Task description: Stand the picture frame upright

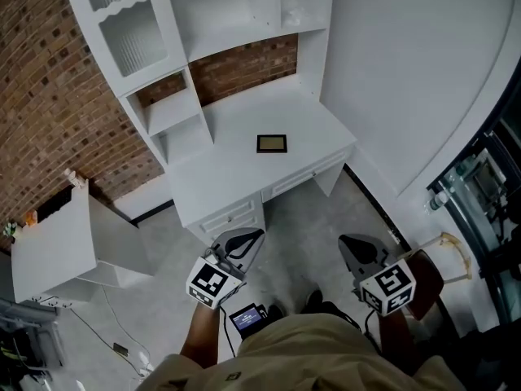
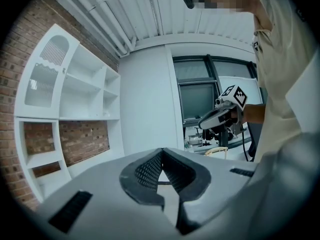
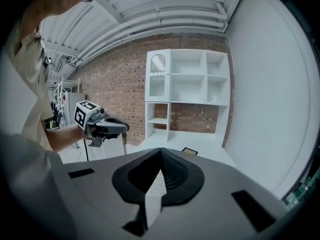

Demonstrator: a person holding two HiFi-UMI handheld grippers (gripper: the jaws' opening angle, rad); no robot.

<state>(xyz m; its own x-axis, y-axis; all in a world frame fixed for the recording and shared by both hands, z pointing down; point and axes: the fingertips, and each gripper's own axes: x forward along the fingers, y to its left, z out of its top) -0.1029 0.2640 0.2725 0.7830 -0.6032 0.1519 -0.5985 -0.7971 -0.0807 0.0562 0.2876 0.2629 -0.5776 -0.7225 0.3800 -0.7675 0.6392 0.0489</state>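
Head view: the left gripper [image 1: 247,238] and the right gripper [image 1: 352,246] are held side by side above the floor, short of the white desk [image 1: 236,182]. Both point toward the desk. The picture frame [image 1: 272,143] lies flat on the desktop, well ahead of both grippers and between their lines of aim. Neither gripper touches it. A white shelf unit [image 1: 203,23] stands at the back of the desk, beyond the frame, against a brick wall [image 1: 49,96].

Left gripper view: the jaws are closed tip to tip, with nothing between them. The right gripper shows off to this gripper's right, held in a hand. The shelf unit stands to its left. The frame does not show in this view.

Right gripper view: the jaws are pressed together and hold nothing. The picture frame lies flat on the desktop just past the jaw tips in the picture, slightly to their right and clear of them. The left gripper shows to this gripper's left.
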